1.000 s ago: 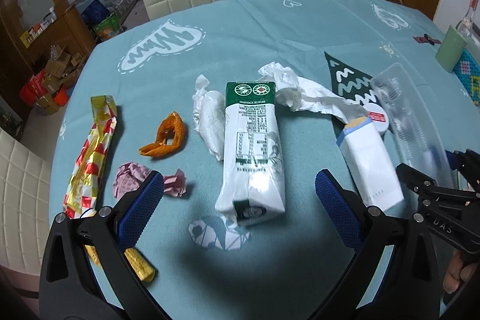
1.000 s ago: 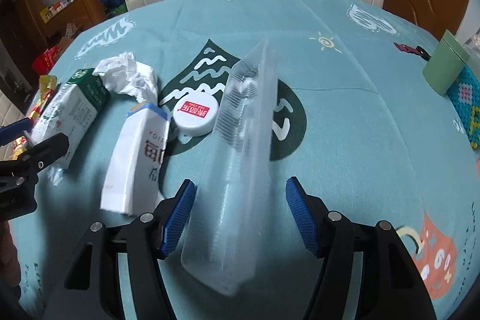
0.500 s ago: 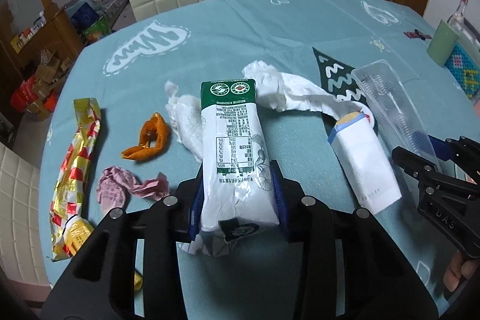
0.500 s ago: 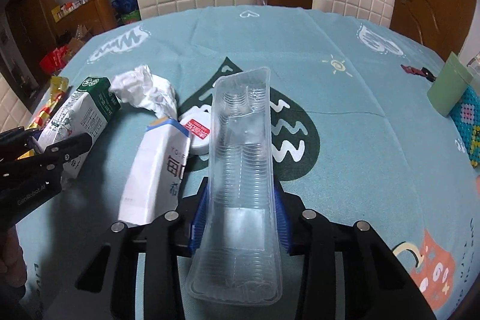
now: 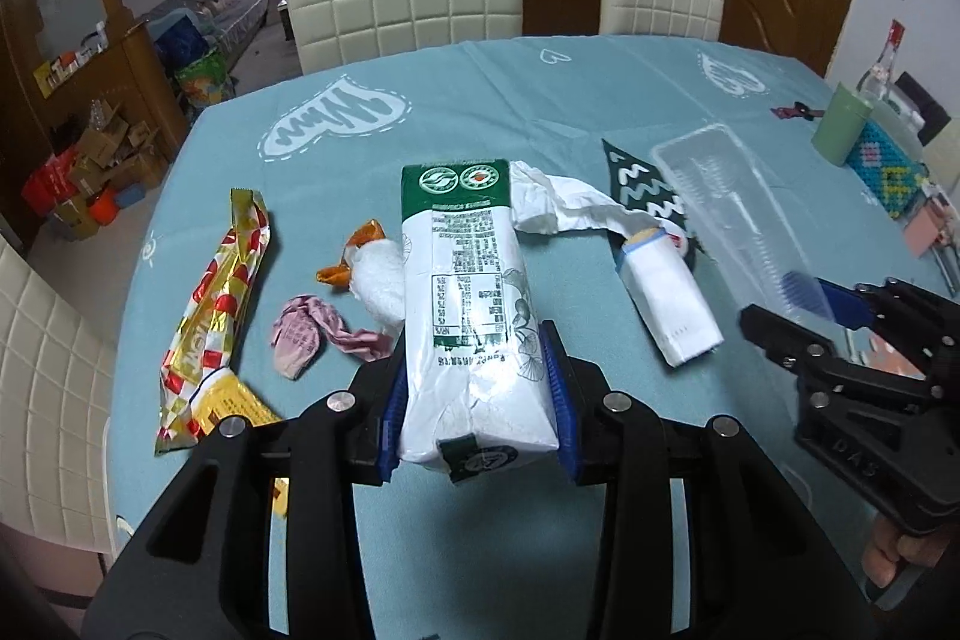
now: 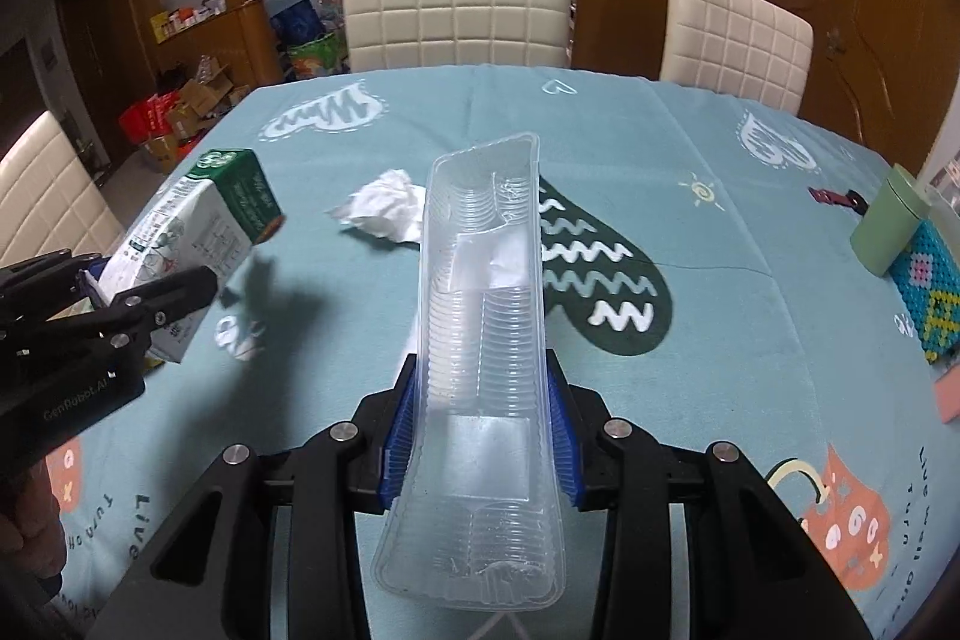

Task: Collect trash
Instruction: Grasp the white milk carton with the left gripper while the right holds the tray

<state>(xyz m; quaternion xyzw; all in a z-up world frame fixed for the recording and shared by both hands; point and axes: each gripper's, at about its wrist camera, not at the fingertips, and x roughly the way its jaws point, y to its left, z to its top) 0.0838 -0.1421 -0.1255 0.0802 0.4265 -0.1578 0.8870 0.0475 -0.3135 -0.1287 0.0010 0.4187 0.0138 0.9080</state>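
Left gripper (image 5: pixel 477 400) has its blue pads pinched in on the near end of the green-and-white milk carton (image 5: pixel 471 298), and in the right wrist view that carton looks lifted off the teal tablecloth (image 6: pixel 720 328), with its shadow on the cloth below. Right gripper (image 6: pixel 480 412) is squeezed onto the clear plastic tray (image 6: pixel 483 316) near its close end, and the tray's sides look a bit bowed in where the pads bite. Both pieces run lengthwise straight away from their grippers, long axis in line with the fingers: the carton's green top points away toward the chairs, and the tray's far end tilts upward. My worry is that both are held near one end, so most of the length hangs out front and could droop or swing, and the thin, slick tray might pop out if squeezed harder. A swinging carton could also knock the leftovers around: crumpled tissue (image 6: pixel 384 211), small white carton (image 5: pixel 669 304), gold-red wrapper (image 5: pixel 216 304), pink wrapper (image 5: pixel 306 334), orange scrap (image 5: pixel 354 253), all lying on the cloth.
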